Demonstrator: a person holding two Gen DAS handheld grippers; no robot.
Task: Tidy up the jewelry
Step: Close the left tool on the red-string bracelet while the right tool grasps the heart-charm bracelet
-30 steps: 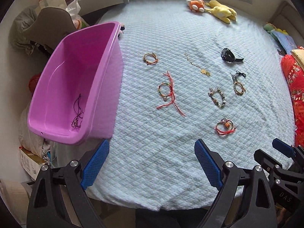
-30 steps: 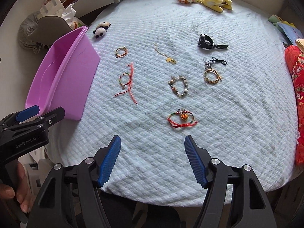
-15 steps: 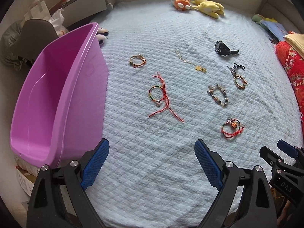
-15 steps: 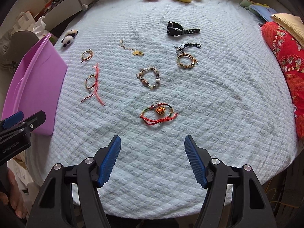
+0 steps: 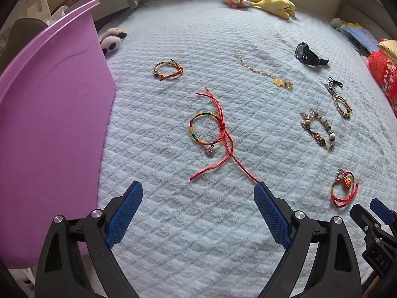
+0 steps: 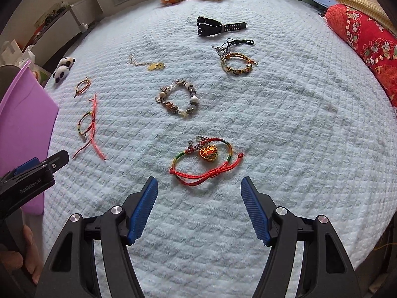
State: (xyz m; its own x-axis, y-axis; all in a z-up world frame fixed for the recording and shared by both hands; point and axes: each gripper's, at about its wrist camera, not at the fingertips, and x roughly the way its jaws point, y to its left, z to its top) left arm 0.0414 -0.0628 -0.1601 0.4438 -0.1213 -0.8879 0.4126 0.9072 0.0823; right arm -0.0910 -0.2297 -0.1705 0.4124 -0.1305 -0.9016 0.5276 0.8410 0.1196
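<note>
Nearest in the right wrist view: right gripper (image 6: 199,186), blue ribbed pads spread wide, nothing between them, poised over the pale blue quilted bedspread (image 6: 285,124). Just beyond the fingertips, roughly centred on the gap: red cord bracelet with an orange heart charm (image 6: 207,160), not touching either pad.

Left gripper (image 5: 198,192) likewise wide open and empty. One tail of the rainbow cord bracelet with long red ties (image 5: 211,134) running right up to the right-hand pad tip; contact impossible to judge. Loop itself lying farther out, ahead of the gap.

At the left edge, purple plastic tub (image 5: 49,129), cut off by the frame, inside hidden.

Farther out: chunky beaded charm bracelet (image 6: 177,99), gold braided bracelet with a black cord (image 6: 237,63), small orange-and-gold cord bracelet (image 5: 168,70), thin gold chain with yellow charms (image 5: 265,72), then black wristwatch (image 6: 213,27). Charm details too small to read.
</note>
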